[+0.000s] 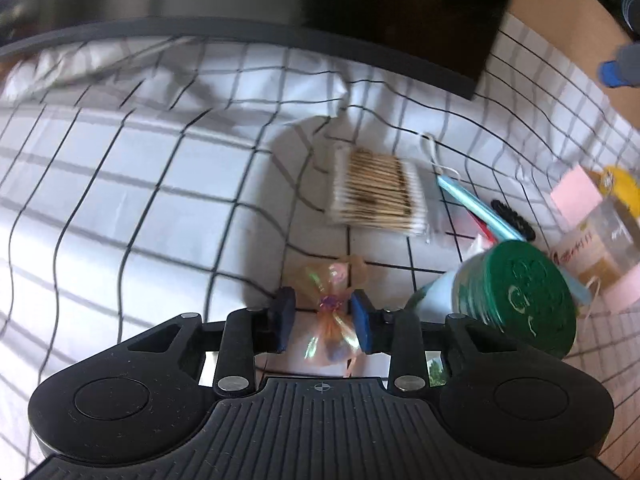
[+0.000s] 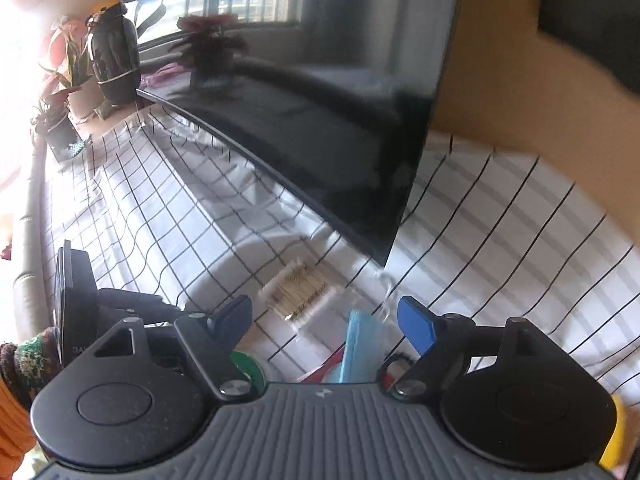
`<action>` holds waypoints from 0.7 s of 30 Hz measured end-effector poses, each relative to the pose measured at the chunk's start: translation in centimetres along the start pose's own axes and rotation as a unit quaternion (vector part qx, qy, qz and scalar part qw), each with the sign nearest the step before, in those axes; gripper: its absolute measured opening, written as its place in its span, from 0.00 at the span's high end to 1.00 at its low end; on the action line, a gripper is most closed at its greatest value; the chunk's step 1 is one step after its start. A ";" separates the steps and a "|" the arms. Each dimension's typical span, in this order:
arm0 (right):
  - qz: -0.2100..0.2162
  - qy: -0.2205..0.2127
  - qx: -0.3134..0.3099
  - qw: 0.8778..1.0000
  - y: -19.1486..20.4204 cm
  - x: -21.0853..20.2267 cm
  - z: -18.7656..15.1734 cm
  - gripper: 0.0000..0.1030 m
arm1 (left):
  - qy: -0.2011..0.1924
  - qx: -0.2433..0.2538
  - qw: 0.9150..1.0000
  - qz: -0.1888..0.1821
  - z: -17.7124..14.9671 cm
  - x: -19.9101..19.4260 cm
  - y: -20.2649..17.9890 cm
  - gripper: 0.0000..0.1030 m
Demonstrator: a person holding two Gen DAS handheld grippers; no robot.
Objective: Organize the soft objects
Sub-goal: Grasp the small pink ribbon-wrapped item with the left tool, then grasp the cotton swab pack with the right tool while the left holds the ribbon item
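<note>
In the left wrist view, at the bottom centre of the frame, my left gripper [image 1: 323, 322] stands narrowed around a small iridescent cellophane packet [image 1: 333, 312] tied at its waist with a purple twist. The right pad looks to be against the wrapper, the left pad has a sliver of gap, so I judge the grasp is just closing or just loosening; I cannot tell which. Just right of it, lower right of the frame, a green-lidded jar [image 1: 524, 300] lies tilted on the checked cloth [image 1: 120, 200]. Further up, centre right, sits a pack of cotton swabs [image 1: 378, 194], and beside it to the right a blue face mask [image 1: 476, 204] with its ear loop trailing. At the top a dark screen [image 1: 360, 8] stands on the cloth.

In the right wrist view my right gripper [image 2: 326, 326] hangs wide apart and holds nothing, with the mask at the bottom centre between the fingers and the swabs just beyond.

I take the step in hand to be picking up the packet. Next calls for a firm pinch at the tied waist, lifting clear of the jar, and carrying it towards the other soft things.
</note>
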State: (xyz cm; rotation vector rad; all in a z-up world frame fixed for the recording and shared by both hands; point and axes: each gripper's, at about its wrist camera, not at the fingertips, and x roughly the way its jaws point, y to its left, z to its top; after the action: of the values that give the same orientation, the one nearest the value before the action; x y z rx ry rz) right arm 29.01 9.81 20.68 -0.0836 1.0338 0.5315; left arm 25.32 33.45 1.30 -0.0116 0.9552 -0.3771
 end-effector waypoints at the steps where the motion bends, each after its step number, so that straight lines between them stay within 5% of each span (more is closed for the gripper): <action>1: 0.003 0.006 0.009 1.000 -0.4 0.6 -0.2 0.22 | 0.002 0.015 1.000 0.007 0.0 0.1 -0.4 0.71; 5: -0.004 0.025 0.041 0.999 -1.3 2.2 -0.2 0.22 | 0.013 0.044 0.999 0.017 0.3 0.2 -0.7 0.75; 14: 0.010 0.072 0.099 0.992 -1.2 6.8 1.4 0.25 | 0.017 0.007 1.000 0.017 -1.4 -1.4 0.3 0.83; 15: 0.005 0.074 0.098 0.992 -1.0 7.7 1.5 0.30 | 0.014 -0.003 1.000 0.023 -1.9 -1.8 0.6 0.84; 17: -0.012 0.092 0.073 0.993 -0.4 9.9 1.9 0.79 | 0.011 -0.027 0.999 0.017 -2.8 -2.6 1.2 0.84; 21: -0.056 0.121 0.053 0.990 -0.1 14.0 2.4 0.82 | -0.004 -0.046 0.999 0.020 -4.3 -3.5 1.3 0.84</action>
State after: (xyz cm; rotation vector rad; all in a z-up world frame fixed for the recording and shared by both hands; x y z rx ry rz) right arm 36.55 15.81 10.20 -0.1140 1.2849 0.3696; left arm 20.43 36.50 1.34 -0.0775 0.9629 -0.2970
